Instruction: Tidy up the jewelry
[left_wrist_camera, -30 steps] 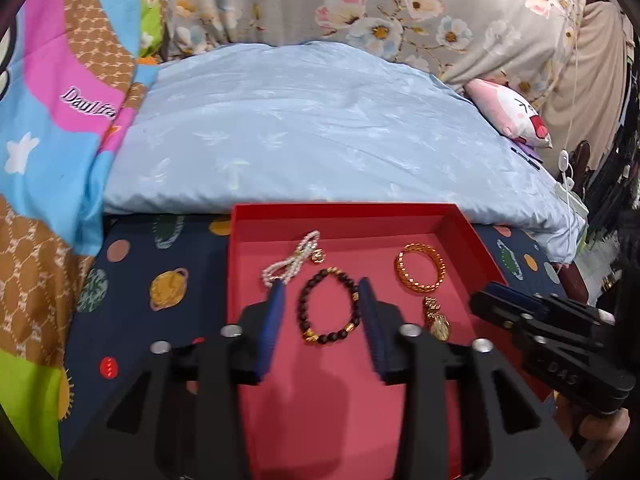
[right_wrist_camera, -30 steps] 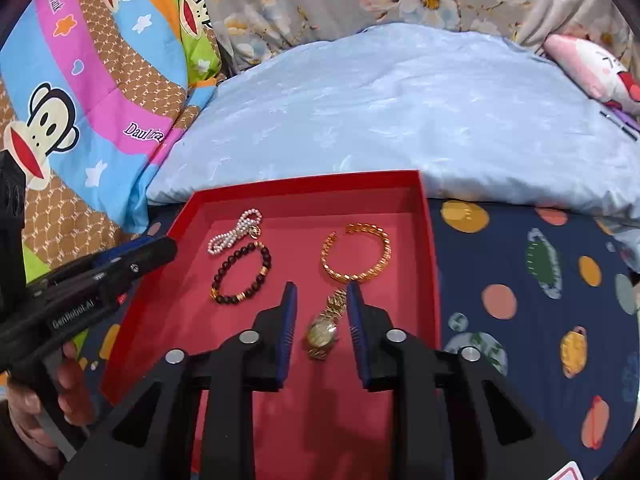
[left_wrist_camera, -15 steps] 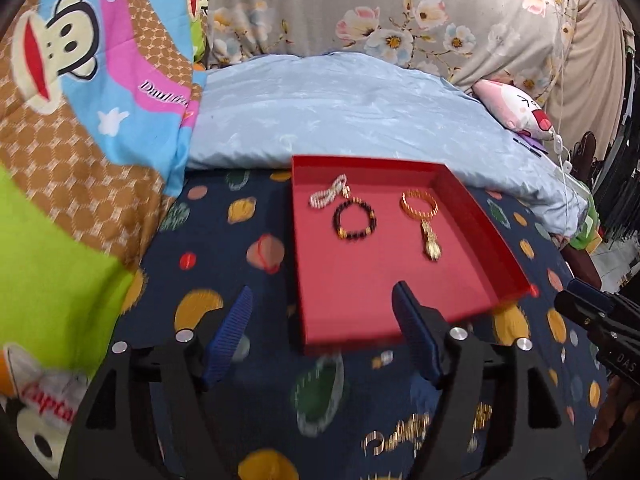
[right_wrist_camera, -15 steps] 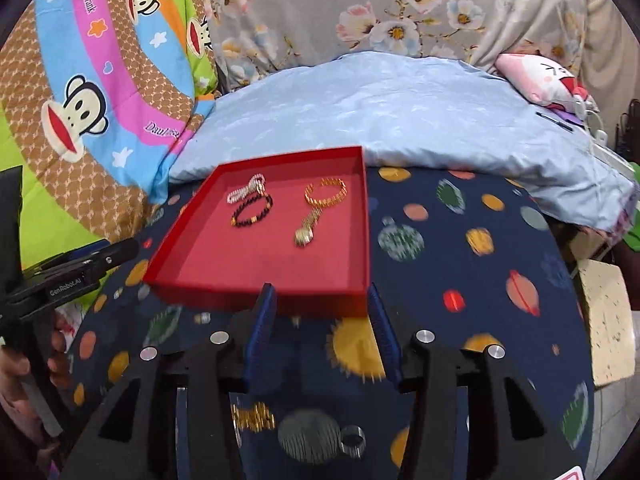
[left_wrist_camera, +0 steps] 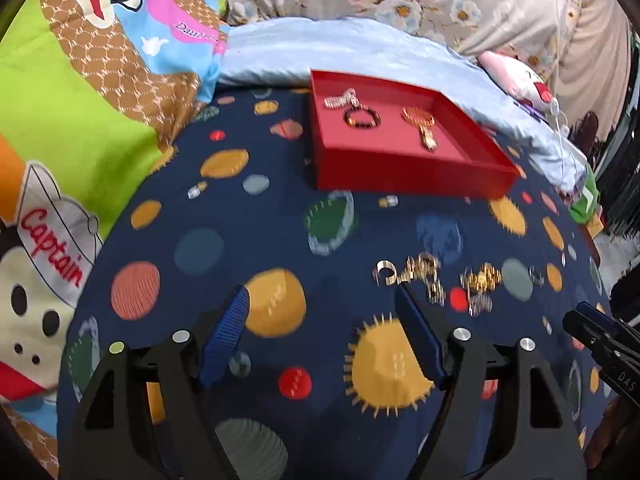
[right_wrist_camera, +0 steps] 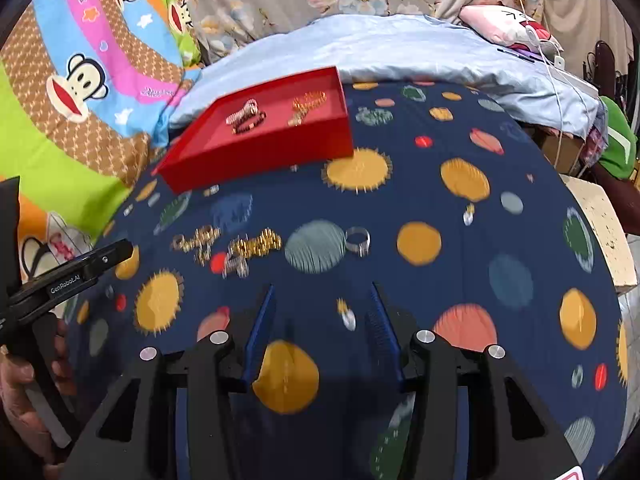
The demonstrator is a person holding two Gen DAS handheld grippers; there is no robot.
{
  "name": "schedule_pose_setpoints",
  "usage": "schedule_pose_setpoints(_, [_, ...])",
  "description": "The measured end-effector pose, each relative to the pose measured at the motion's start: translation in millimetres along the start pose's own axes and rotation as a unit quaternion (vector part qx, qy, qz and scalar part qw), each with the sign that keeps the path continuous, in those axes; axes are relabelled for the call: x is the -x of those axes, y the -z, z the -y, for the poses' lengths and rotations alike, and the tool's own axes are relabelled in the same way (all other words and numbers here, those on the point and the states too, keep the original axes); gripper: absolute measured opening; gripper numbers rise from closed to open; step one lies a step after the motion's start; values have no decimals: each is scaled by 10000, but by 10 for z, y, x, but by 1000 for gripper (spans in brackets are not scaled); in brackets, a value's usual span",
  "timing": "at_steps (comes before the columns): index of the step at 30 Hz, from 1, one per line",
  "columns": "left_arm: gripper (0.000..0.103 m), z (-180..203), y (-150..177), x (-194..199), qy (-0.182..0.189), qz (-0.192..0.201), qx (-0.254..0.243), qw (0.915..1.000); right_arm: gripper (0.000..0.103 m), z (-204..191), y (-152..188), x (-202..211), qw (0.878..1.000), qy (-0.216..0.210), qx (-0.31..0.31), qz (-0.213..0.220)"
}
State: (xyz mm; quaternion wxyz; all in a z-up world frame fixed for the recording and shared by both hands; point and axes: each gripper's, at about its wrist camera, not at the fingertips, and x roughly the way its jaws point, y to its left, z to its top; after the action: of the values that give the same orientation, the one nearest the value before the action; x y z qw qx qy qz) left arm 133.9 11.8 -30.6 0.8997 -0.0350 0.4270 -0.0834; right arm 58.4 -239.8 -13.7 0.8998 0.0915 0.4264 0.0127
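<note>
A planet-print bedspread (left_wrist_camera: pixel 280 240) serves as the sorting surface, a red tray (left_wrist_camera: pixel 400 176) set at its far side, well apart from both tools. The tray holds a pearl strand (left_wrist_camera: pixel 340 99), dark bead bracelet (left_wrist_camera: pixel 362 117), gold bangle (left_wrist_camera: pixel 418 115) and a gold watch (left_wrist_camera: pixel 428 140). Left gripper (left_wrist_camera: pixel 320 336) and right gripper (right_wrist_camera: pixel 320 320) hover released and empty, seemingly poised over loose gold chains (right_wrist_camera: pixel 256 244) and a silver ring (right_wrist_camera: pixel 358 240) awaiting collection.

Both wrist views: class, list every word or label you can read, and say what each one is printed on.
"Captain": red script on the cartoon monkey's cap, on the blanket.
"GenRobot.AI": side of the left tool, seen from the right wrist.
"DAS": partly readable, on the right tool.
White script on the blanket's pink band: too blurred.
</note>
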Motion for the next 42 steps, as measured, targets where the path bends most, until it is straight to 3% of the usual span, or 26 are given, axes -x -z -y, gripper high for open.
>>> schedule_pose_setpoints(12, [70,215,71,-176,-1,-7,-203,9998,47,74,100,-100,9998,17,-161,-78])
schedule_pose_setpoints(21, [56,316,6,-353,92,-19,-344,9994,47,94,84,-130,9997,-85,-198,-119])
schedule_pose_setpoints(25, [43,350,-46,-441,238,-65,-347,9991,47,91,53,-119,9996,-143,-231,-90])
schedule_pose_setpoints(30, [37,396,-67,-489,278,-38,-380,9989,47,86,45,-119,9995,-177,-245,-86])
schedule_pose_setpoints(35, [18,434,-79,-512,430,-57,-402,9982,47,67,35,-131,9994,-204,-260,-102])
schedule_pose_setpoints(42, [12,432,-82,-505,530,-44,-359,9979,47,26,18,-151,9994,-213,-240,-105])
